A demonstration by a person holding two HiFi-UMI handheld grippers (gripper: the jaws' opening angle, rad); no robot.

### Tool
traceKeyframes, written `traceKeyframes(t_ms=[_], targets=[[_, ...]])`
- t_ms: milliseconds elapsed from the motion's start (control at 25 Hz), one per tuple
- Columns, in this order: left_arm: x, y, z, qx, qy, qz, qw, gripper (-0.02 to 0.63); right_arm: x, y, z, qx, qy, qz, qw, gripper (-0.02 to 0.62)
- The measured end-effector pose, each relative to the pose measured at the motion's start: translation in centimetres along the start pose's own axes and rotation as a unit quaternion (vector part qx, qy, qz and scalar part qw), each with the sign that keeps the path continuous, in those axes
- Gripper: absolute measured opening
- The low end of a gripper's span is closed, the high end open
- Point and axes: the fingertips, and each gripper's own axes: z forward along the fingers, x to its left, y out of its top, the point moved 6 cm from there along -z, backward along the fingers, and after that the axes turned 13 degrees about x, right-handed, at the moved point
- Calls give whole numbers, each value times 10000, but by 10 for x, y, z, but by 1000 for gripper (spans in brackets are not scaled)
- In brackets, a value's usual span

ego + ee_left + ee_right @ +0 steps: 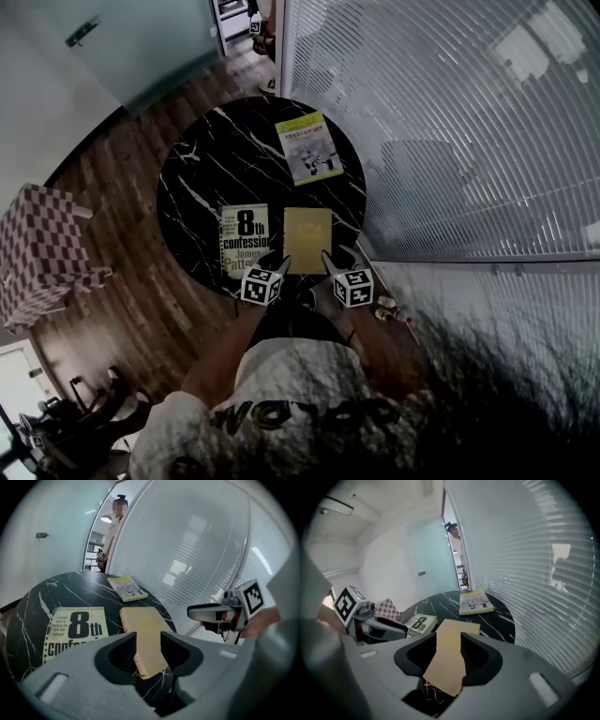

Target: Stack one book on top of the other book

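Three books lie on the round black marble table [197,178]. A plain tan book [307,239] is at the near edge, with the "8th confession" book [244,239] just to its left. A green-edged book [309,147] rests at the far side. My left gripper [273,260] and right gripper [332,259] hover at the tan book's near corners, both open with nothing pinched. In the left gripper view the tan book [145,630] shows through the gap of the left gripper [148,644]. The right gripper view frames the tan book [452,644] between the right gripper's [449,651] parted jaws.
A checkered cube stool [42,253] stands left of the table on the wood floor. A glass wall with blinds [450,122] runs along the right. A person [117,522] stands in the far doorway. Small objects [389,309] lie on the floor by my right hand.
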Motion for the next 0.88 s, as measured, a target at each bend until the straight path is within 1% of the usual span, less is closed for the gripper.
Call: traceKeyframes(t_ms=[80,120,240,320,400,600,760,880], targets=[[7,-6,17,317,40,-141,9994,176,-8,-13,19,324,46,227,9992,188],[10,-9,25,438,66,-216,9988,176,-12,-20,28,479,63,316,9983,201],[20,-12,42,660,80,-453,9968,181,-23,-37,50,869,86,543,9947,240],[24,-14,50,762,68,-549,9956,187,-30,-46,59,1035,121,714,9920,254],[27,-15,56,840,51,-618,9945,189,-36,-51,65,1137,185,873,9895,267],[31,-18,67,947,-20,-755,9926,193,-42,-56,75,1202,451,1195,9845,267],[30,-19,75,1035,-96,-859,9909,201,-39,-59,85,1288,734,1280,9806,267],[27,-22,85,1072,-244,-851,9903,201,-34,-60,90,1333,888,1253,9791,264]])
